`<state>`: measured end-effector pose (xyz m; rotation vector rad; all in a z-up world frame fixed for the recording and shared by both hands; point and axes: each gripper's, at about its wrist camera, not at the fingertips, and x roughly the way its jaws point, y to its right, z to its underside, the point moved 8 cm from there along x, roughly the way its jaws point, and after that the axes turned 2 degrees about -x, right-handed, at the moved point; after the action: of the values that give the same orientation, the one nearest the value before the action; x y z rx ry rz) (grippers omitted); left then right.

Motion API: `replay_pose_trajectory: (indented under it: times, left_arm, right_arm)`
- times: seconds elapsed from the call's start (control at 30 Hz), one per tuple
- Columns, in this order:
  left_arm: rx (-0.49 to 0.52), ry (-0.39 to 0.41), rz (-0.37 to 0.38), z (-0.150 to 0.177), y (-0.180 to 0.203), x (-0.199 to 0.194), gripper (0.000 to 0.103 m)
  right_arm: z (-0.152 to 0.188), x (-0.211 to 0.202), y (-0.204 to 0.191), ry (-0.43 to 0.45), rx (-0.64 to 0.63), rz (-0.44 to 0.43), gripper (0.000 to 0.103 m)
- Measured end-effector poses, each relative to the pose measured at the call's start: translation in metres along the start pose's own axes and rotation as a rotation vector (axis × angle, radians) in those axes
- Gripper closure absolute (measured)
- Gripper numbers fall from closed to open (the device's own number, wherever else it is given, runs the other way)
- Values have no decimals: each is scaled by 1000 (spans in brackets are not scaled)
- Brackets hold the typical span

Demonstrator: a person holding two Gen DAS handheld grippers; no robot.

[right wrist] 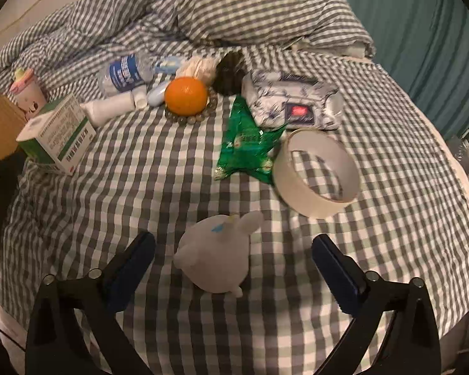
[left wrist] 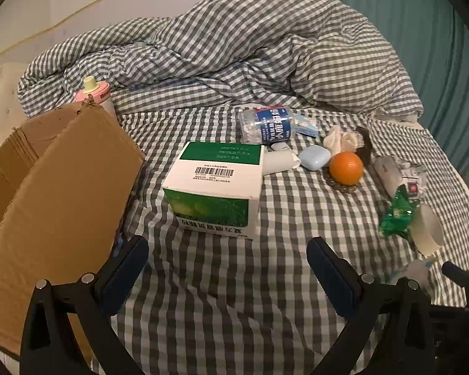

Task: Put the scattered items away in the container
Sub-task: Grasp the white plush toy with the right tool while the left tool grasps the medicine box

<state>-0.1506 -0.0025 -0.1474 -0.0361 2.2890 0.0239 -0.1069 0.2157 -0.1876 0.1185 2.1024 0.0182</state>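
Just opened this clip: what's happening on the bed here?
A person holds a gripper in each hand over a checked bedsheet strewn with clutter. Both are open and hold nothing. The left gripper faces a green and white box, with the cardboard box beside it on the left. The right gripper hangs over a small white figure that lies between its fingers, not gripped. An orange, a tape roll, a green wrapper and a clear bottle lie loose on the sheet.
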Motion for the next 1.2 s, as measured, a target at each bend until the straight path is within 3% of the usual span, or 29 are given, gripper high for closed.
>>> replay_pose_trajectory:
  times: [0.07,0.13,0.2,0.5,0.67,0.77,0.87,1.2]
  left_arm:
    - [-2,-6,-11,-2,-1,7,0]
    - [-4,-8,-11,-3,-2,13,0]
    - [-2,-12,-15,-4,-3,19,0]
    - [4,-17,-2,-12,-5,55,0]
    - [15,-63,-42,-17,-10,91,0]
    - [-17,-65,1,-20,-13,102,1]
    - [-6,-56,-10,-22,-13,101,7]
    - [11,8,1,-33,-6,55,7]
  right_arm:
    - [0,7,-2,-13,-3,-1,18]
    - [2,15,-5,-41,-4,-13,41]
    - [5,19,-8,-59,7,-48,53]
    - [3,18,-10,-54,-2,-54,53]
    - [0,19,-11,-54,-8,-60,53]
    - [-1,19,-11,-55,-10,-61,53]
    - [-2,18,-12,-56,-16,-71,53]
    - [-29,-22,-20,29,-26,-78,53]
